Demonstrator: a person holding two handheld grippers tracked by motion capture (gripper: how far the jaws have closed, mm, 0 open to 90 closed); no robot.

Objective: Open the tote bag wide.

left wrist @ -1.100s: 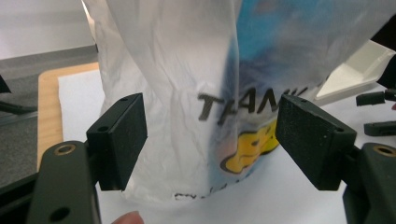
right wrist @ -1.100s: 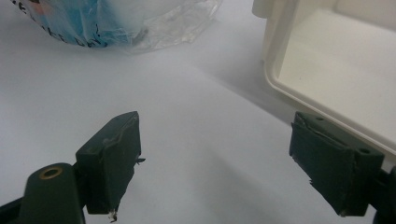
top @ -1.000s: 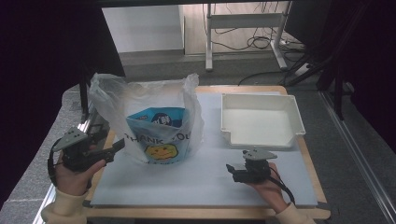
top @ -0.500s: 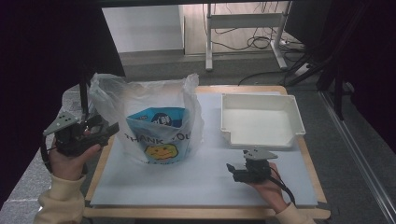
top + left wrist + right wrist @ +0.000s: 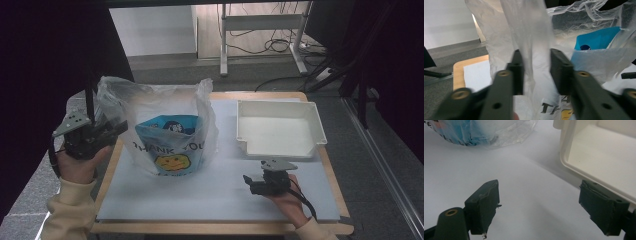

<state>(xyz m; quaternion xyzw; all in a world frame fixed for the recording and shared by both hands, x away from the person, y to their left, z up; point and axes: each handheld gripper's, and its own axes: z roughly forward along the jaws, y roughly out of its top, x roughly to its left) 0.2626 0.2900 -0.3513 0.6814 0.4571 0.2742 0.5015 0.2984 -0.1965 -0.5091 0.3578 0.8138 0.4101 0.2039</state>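
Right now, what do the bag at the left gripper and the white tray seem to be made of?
Bag: thin translucent plastic film, slightly glossy; it crinkles, and the blue packet shows through it. White tray: probably rigid moulded plastic, matte to satin, with smooth walls and rounded corners, though the look leaves it open.

The left gripper (image 5: 119, 129) is raised in the person's left hand (image 5: 80, 162), jaws partly parted; the right gripper (image 5: 248, 181) sits low, jaws wide apart.

high view looked forward-down over desk (image 5: 210, 200); left gripper view sat close against plastic bag (image 5: 534, 50); right gripper view skimmed low; all shared bag
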